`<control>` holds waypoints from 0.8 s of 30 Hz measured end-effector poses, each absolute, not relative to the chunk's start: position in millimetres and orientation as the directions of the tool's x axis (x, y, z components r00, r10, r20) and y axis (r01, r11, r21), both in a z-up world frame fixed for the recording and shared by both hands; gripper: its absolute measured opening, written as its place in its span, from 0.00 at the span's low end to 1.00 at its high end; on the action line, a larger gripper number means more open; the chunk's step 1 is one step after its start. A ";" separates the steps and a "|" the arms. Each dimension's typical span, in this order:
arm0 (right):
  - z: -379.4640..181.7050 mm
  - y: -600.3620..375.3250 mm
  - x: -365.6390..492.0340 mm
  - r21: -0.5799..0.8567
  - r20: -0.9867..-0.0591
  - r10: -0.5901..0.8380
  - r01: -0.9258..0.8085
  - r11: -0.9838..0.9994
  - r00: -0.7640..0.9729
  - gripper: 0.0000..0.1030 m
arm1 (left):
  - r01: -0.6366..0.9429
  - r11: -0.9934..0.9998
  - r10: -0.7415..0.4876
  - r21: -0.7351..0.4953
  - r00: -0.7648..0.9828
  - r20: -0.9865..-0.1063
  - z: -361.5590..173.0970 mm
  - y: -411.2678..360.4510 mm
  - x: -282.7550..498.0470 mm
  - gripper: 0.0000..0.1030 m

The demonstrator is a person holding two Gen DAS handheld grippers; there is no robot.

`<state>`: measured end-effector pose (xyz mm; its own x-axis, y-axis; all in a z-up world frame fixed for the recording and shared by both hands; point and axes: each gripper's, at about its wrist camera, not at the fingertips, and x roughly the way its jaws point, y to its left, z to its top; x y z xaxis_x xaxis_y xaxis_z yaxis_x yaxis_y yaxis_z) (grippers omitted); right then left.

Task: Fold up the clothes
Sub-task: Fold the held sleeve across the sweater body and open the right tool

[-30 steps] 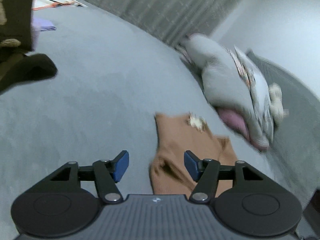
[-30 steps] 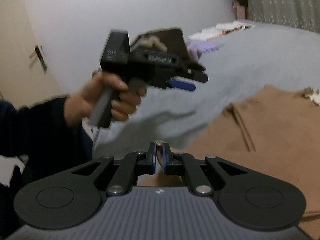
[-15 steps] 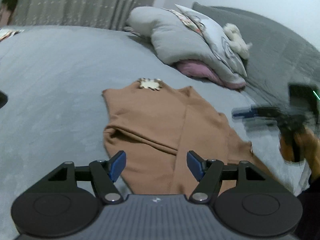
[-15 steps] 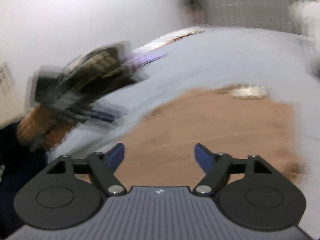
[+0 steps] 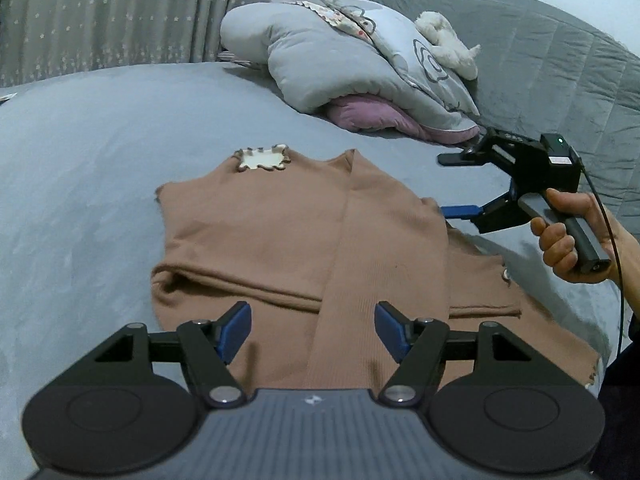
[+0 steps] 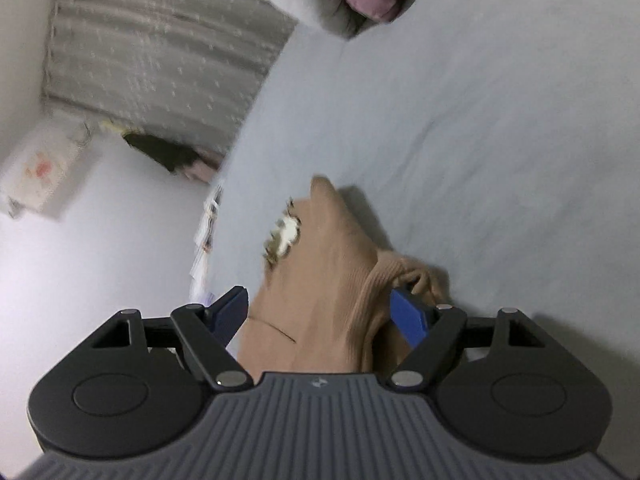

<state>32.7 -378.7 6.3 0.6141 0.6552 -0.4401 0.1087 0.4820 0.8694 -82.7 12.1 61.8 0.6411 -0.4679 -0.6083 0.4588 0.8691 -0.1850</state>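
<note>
The brown knit top [image 5: 280, 240] lies flat on the grey bed [image 5: 100, 140], its cream collar patch [image 5: 262, 159] toward the pillow pile [image 5: 340, 68]. I judge it soft, light and floppy — thin ribbed cloth that sags unless pinched at an edge. My left gripper [image 5: 312, 330] hovers over the hem, spread and empty. My right gripper [image 6: 320, 316], also spread, sits at the shoulder beside the collar patch — a good place to grip.
</note>
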 end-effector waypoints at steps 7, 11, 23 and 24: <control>-2.6 -380.3 31.0 0.883 -0.413 0.616 0.130 0.451 0.671 0.77 | 0.455 0.873 -0.458 -0.177 0.635 -0.622 55.8 -2.9 -73.8 0.67; -9.5 -397.0 16.1 0.921 -0.350 0.551 0.171 0.349 0.757 0.74 | 0.448 0.878 -0.445 -0.167 0.639 -0.627 53.1 -6.7 -71.3 0.68; -22.3 -419.2 -1.4 0.933 -0.323 0.454 0.199 0.301 0.830 0.72 | 0.467 0.874 -0.433 -0.134 0.621 -0.653 45.7 -15.1 -70.8 0.70; -20.6 -416.4 -0.2 0.931 -0.320 0.465 0.184 0.314 0.825 0.72 | 0.469 0.873 -0.436 -0.137 0.621 -0.651 46.4 -15.1 -70.9 0.70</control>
<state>-0.2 -416.4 -20.6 0.8253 0.4653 -0.3200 0.1839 0.3142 0.9314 -70.9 -15.1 46.4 0.6212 -0.4362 -0.6511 0.4688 0.8726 -0.1374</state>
